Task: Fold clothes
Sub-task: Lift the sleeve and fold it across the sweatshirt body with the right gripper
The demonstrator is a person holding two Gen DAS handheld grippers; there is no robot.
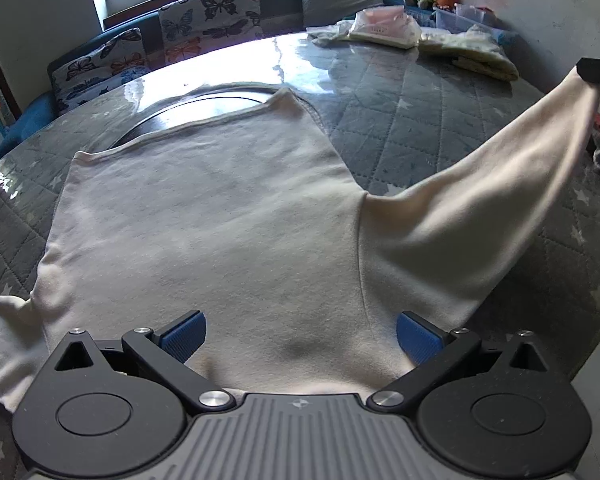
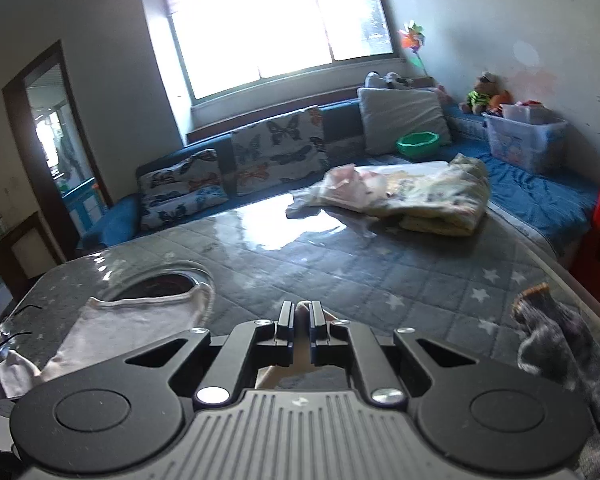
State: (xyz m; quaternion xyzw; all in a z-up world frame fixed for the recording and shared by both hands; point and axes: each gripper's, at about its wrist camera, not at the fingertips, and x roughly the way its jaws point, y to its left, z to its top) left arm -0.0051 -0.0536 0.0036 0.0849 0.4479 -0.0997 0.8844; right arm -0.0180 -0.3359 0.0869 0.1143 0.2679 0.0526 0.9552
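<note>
sleeve lifted off the tabletop, shirt body still flat

while the cream shirt [image 1: 204,224] lies spread on the quilted grey tabletop [image 1: 412,120], one of its sleeves [image 1: 500,188] rises clear of the surface toward the upper right of the left wrist view. that sleeve's end sits in the tip of the right gripper [image 1: 598,74], which shows there only as a dark block at the edge of the picture. from the right wrist view, the right gripper [image 2: 302,316] has its jaws drawn tight together with a strip of pale cloth pinched between them, so it is holding the sleeve.

the left gripper [image 1: 300,336] hangs over the near part of the shirt with its jaws wide apart, its blue pads [image 1: 184,336] standing on either side of bare fabric and gripping nothing. whether the pads touch the cloth cannot be told.

the shirt's neckline [image 1: 204,124] lies toward the far side, partly over a dark round opening in the tabletop [image 1: 188,112]. the other sleeve [image 1: 4,328] lies at the lower left.

a pile of pale, patterned clothes [image 2: 420,196] rests on the far end of the tabletop, well apart from the shirt. a grey knitted garment [image 2: 560,344] lies at the right edge. butterfly-print cushions [image 2: 276,148] line a blue sofa [image 2: 540,196] beyond.
</note>
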